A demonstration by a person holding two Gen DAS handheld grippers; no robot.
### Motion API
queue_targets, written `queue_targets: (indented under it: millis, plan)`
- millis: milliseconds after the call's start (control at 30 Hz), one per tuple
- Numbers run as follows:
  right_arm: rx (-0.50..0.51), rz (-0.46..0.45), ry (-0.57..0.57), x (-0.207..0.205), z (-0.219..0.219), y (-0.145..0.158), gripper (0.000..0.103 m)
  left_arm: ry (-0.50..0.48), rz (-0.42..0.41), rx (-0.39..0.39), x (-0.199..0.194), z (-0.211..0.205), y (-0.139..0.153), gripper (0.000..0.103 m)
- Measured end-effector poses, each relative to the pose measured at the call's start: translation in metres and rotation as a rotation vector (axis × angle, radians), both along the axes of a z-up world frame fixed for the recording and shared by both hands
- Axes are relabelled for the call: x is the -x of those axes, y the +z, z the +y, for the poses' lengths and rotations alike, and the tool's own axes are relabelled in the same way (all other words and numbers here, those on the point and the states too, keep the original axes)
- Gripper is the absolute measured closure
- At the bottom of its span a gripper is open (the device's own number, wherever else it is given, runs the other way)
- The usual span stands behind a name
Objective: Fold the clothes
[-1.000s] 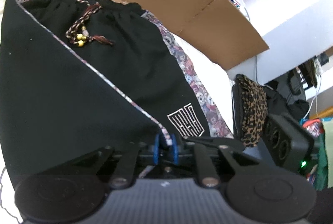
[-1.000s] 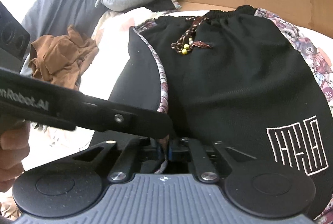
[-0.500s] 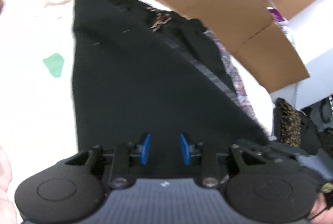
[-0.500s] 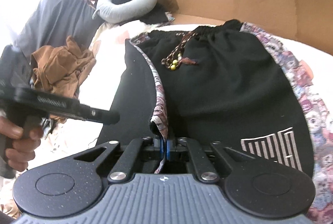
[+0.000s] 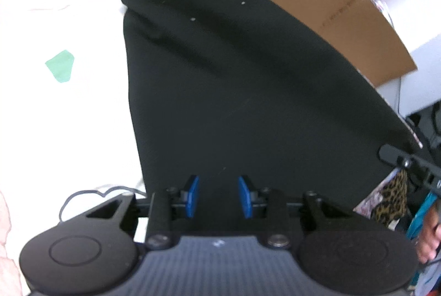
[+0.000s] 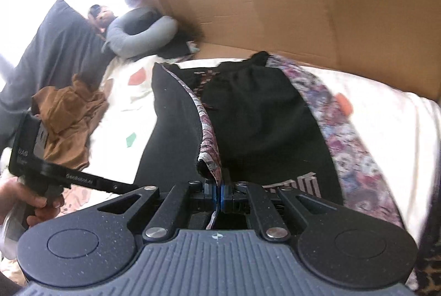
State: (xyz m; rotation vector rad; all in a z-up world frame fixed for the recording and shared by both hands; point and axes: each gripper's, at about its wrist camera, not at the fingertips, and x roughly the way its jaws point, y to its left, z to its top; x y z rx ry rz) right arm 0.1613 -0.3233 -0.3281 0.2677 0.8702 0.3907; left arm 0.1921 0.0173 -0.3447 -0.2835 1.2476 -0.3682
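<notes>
Two grippers: working on black shorts (image 6: pixel 256 114) lying on the white bed sheet (image 5: pixel 69 108).
Left gripper (image 5: pixel 219 197): having just let go, jaws standing apart and empty over the folded-over black leg.
Right gripper (image 6: pixel 219 192): clamping the patterned hem (image 6: pixel 210 155), lifting it.
Meaning: lengthwise fold looking half laid; right side needing to follow.
</notes>
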Motion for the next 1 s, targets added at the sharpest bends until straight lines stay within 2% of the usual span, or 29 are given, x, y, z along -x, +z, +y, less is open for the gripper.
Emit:
queue_targets:
  millis: [567, 767, 1000]
  plan:
    - [0.062, 0.079, -0.226, 0.039, -0.082, -0.009, 0.102, -0.124, 0.074, -0.021, 0.003, -0.029, -0.012, 0.070]
    - [0.091, 0.150, -0.289, 0.046, -0.104, -0.038, 0.102, -0.179, 0.112, -0.028, 0.008, -0.038, -0.020, 0.070]
    - [0.142, 0.222, -0.288, 0.041, -0.110, -0.072, 0.099, -0.233, 0.187, -0.038, 0.017, -0.037, -0.028, 0.068]
